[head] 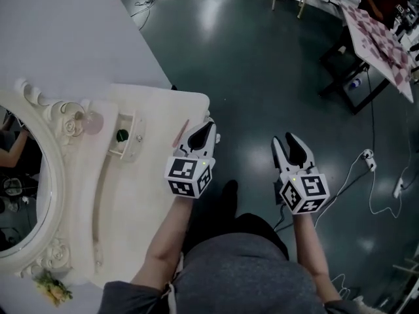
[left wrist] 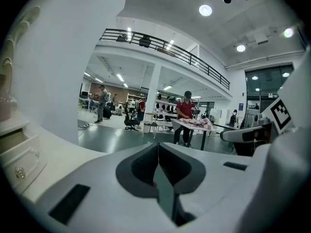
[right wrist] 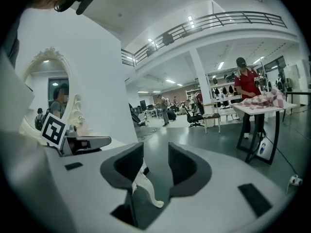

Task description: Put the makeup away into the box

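Observation:
A small white drawer box [head: 133, 138] stands open on the white vanity table [head: 144, 201], with a dark green round item [head: 122, 135] inside it. A thin pink stick [head: 181, 133] lies on the table just right of the box. My left gripper [head: 208, 124] hovers over the table's right edge beside the stick; in the left gripper view its jaws [left wrist: 158, 147] meet with nothing between them. My right gripper [head: 284, 137] hangs over the floor, off the table, its jaws [right wrist: 155, 152] apart and empty.
An ornate oval mirror [head: 26, 175] fills the table's left side, with a pink glass piece [head: 91, 122] by its frame and flowers [head: 52, 290] at the near corner. Cables [head: 366, 169] trail on the dark floor to the right. A checked table [head: 383, 41] stands far right.

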A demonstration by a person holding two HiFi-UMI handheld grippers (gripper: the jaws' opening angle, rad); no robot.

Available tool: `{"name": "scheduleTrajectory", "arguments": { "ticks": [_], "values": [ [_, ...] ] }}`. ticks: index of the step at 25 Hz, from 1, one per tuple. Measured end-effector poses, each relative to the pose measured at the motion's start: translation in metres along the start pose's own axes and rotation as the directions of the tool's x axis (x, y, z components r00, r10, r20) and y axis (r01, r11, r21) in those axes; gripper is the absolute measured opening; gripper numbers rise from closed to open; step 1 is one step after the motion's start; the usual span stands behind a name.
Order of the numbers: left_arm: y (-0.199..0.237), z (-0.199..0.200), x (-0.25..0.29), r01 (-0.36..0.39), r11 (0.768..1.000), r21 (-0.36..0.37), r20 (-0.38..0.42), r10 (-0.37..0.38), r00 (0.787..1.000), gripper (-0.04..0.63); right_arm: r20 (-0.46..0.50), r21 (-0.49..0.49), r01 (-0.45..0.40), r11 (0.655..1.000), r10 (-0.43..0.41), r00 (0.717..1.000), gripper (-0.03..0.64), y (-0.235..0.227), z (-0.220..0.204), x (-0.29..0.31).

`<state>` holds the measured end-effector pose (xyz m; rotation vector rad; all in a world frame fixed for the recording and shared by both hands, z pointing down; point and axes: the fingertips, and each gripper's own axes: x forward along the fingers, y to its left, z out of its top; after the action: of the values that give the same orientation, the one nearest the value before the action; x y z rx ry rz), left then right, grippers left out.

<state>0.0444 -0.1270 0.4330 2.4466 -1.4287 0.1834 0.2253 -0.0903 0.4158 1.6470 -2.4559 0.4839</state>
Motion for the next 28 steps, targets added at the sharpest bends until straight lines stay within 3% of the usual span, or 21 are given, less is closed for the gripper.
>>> {"name": "scheduleTrajectory", "arguments": {
  "ticks": [4, 9, 15, 19, 23, 28],
  "values": [
    [0.022, 0.004, 0.007, -0.042, 0.999, -0.020, 0.004, 0.042, 0.999, 0.008, -0.019, -0.011, -0.039, 0.999, 0.039, 0.999, 0.156, 0.002, 0.008, 0.028],
    [0.051, 0.005, 0.001, -0.128, 0.990, -0.065, 0.011, 0.129, 0.992, 0.008, -0.047, -0.043, -0.147, 0.988, 0.145, 0.988, 0.156, 0.020, 0.015, 0.064],
    [0.083, 0.000, -0.021, -0.274, 0.958, -0.091, 0.005, 0.275, 0.961, 0.008, -0.092, -0.076, -0.320, 0.944, 0.313, 0.945, 0.156, 0.053, 0.020, 0.112],
    [0.106, -0.006, -0.041, -0.402, 0.905, -0.135, 0.000, 0.406, 0.914, 0.008, -0.142, -0.110, -0.478, 0.872, 0.462, 0.875, 0.156, 0.087, 0.022, 0.146],
    [0.121, -0.012, -0.059, -0.510, 0.842, -0.176, -0.017, 0.515, 0.857, 0.008, -0.204, -0.139, -0.612, 0.779, 0.582, 0.787, 0.156, 0.118, 0.021, 0.170],
    [0.130, -0.017, -0.082, -0.625, 0.747, -0.226, -0.024, 0.637, 0.770, 0.008, -0.298, -0.188, -0.772, 0.607, 0.713, 0.634, 0.156, 0.157, 0.016, 0.189]
  ]
}}
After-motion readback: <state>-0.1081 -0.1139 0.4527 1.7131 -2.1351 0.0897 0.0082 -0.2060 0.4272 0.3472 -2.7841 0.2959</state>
